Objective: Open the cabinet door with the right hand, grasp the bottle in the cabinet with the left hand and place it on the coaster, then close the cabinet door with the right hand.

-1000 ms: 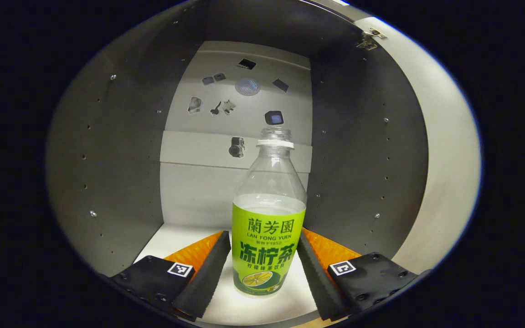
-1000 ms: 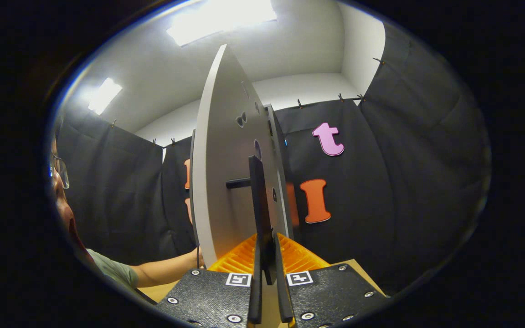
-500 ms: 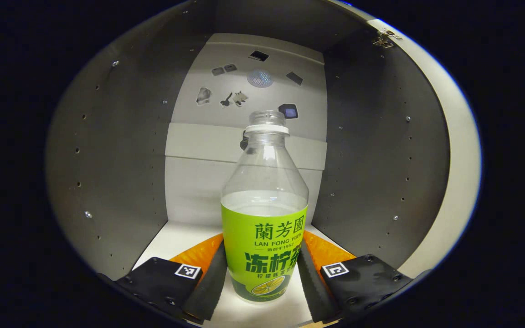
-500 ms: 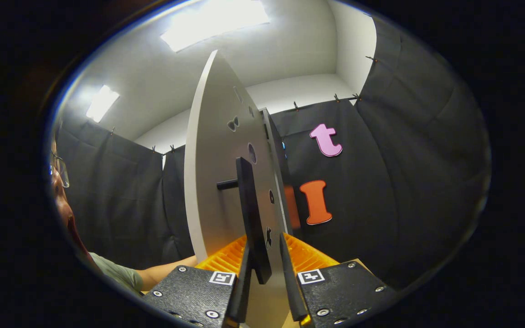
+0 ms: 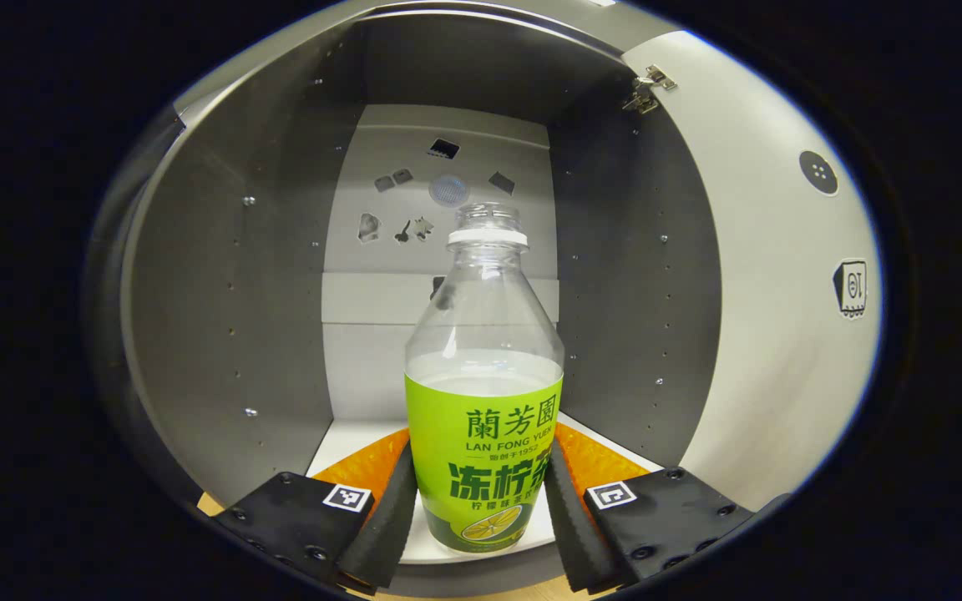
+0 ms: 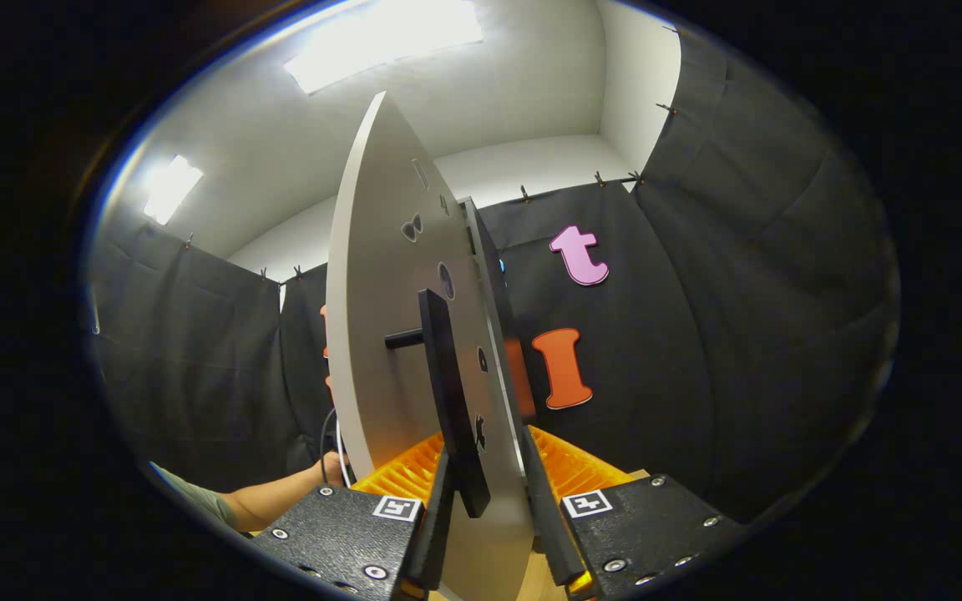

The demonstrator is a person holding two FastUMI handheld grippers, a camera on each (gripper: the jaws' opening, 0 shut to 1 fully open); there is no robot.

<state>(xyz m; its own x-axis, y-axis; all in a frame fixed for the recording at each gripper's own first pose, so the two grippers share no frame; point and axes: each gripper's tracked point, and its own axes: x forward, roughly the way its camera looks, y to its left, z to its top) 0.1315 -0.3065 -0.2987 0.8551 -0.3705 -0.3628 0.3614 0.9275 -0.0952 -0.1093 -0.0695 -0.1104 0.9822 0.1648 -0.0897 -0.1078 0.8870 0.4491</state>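
Note:
A clear plastic bottle (image 5: 483,392) with a green label and no cap stands upright between the fingers of my left gripper (image 5: 481,513), which is shut on its lower body. Behind it is the grey cabinet (image 5: 222,317), with its shelf floor (image 5: 347,438) just under the bottle's base. In the right gripper view the open cabinet door (image 6: 381,334) is seen nearly edge-on. Its black bar handle (image 6: 446,392) stands between the spread fingers of my right gripper (image 6: 485,501), which is open. Whether either finger touches the handle is unclear.
The open door (image 5: 782,292) hangs on a hinge (image 5: 648,88) to the right of the cabinet opening in the left gripper view. Small cut-out holes mark the cabinet's back panel (image 5: 439,192). A person's forearm (image 6: 281,501) reaches in at lower left beside the door. Black cloth walls surround the booth.
My left gripper closed on the bottle and drew back, so the cabinet now looks farther away. My right gripper's fingers parted from the door handle and shifted slightly.

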